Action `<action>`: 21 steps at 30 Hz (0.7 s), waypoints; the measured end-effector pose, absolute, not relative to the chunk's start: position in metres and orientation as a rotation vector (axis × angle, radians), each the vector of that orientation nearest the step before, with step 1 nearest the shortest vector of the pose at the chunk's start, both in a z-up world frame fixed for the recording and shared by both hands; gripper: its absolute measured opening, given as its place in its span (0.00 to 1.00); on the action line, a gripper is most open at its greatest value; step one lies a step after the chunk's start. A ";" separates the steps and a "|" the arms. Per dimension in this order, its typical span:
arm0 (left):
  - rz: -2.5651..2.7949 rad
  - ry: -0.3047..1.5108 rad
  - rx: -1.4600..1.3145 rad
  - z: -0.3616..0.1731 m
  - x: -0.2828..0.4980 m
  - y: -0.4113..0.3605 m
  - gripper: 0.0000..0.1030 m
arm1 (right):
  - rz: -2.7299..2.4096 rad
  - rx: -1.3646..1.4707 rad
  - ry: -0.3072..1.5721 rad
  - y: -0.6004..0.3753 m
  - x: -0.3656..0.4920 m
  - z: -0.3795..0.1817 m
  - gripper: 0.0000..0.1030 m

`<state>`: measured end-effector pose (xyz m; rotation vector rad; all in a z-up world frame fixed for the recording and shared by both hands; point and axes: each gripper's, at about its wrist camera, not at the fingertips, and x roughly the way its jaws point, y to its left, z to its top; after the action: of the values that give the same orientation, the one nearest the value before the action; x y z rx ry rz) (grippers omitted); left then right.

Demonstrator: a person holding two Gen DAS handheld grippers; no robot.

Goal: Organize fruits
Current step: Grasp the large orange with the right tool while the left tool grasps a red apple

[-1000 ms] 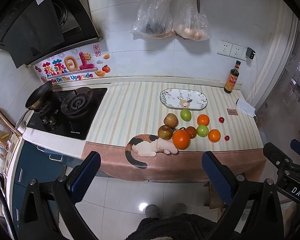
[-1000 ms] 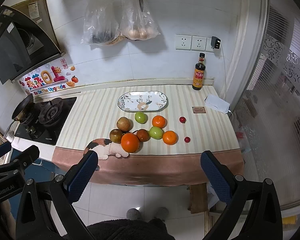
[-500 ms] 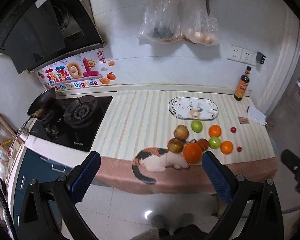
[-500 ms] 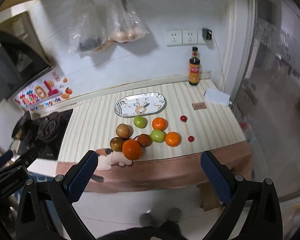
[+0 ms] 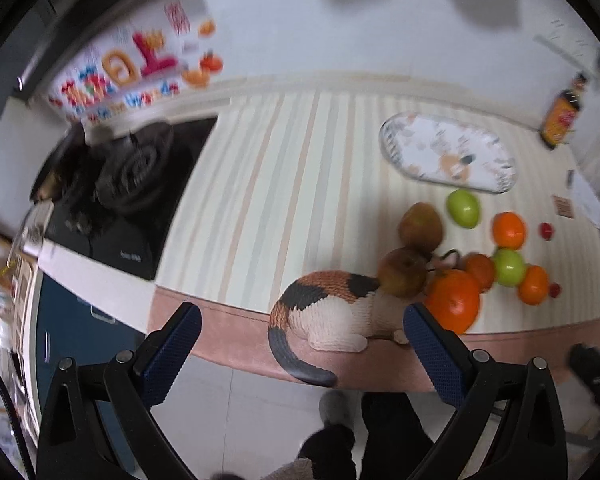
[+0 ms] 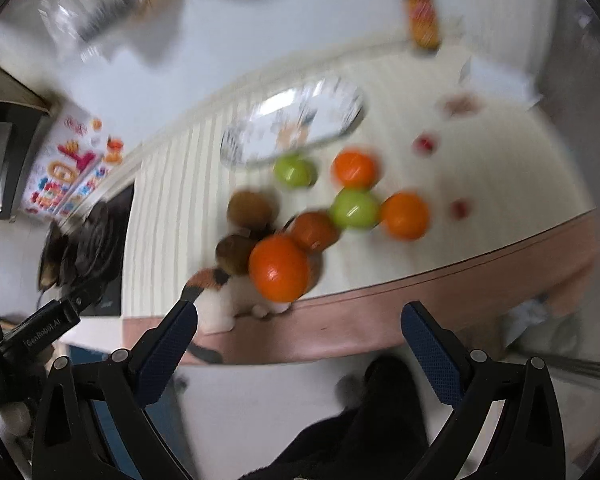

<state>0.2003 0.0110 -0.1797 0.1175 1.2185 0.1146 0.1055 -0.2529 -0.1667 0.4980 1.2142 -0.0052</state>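
- The left gripper [image 5: 302, 338] hangs in front of the counter edge with its blue-padded fingers [image 5: 172, 354] spread wide and nothing between them.
- The right gripper [image 6: 298, 336] is likewise held short of the counter, jaws wide apart and empty; its view is heavily blurred.
- Just past the grippers, a calico cat figure [image 5: 328, 312] lies on the pink border of the striped cloth [image 5: 280, 184], its tail hanging over the edge.
- The fruits sit in a loose cluster on the cloth beside the cat's head: a large orange [image 5: 453, 300] nearest the edge, touching a brown apple [image 5: 404, 272].
- Behind these lie a second brown apple [image 5: 420, 226], a dark orange fruit [image 5: 480, 272], a green apple [image 5: 509, 267] and a small orange [image 5: 534, 285], packed close together.
- Farther back, another green apple [image 5: 464, 208] and another orange [image 5: 509, 230] lie just in front of the plate.
- Two small red fruits [image 5: 546, 231] lie apart to the right.
- The oval patterned plate [image 5: 412, 140] holds no fruit.
- A dark sauce bottle [image 5: 562, 114] stands at the wall, and a gas stove [image 5: 132, 176] is on the left.
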 end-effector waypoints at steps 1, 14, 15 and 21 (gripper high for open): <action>0.137 1.246 0.121 -0.191 0.209 0.011 1.00 | 0.020 0.513 1.252 -0.250 0.121 -0.188 1.00; 0.126 1.534 0.096 -0.293 0.273 -0.008 1.00 | 0.178 0.456 1.591 -0.190 0.226 -0.363 0.79; 0.113 1.537 0.090 -0.295 0.275 -0.011 1.00 | 0.188 0.431 1.593 -0.188 0.225 -0.365 0.79; -0.034 1.597 0.071 -0.322 0.292 -0.046 1.00 | 0.170 0.389 1.628 -0.198 0.198 -0.367 0.79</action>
<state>0.2924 -0.0460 -0.3225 0.0706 1.5972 -0.0342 0.1976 -0.1979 -0.3669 0.3892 1.6284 0.1695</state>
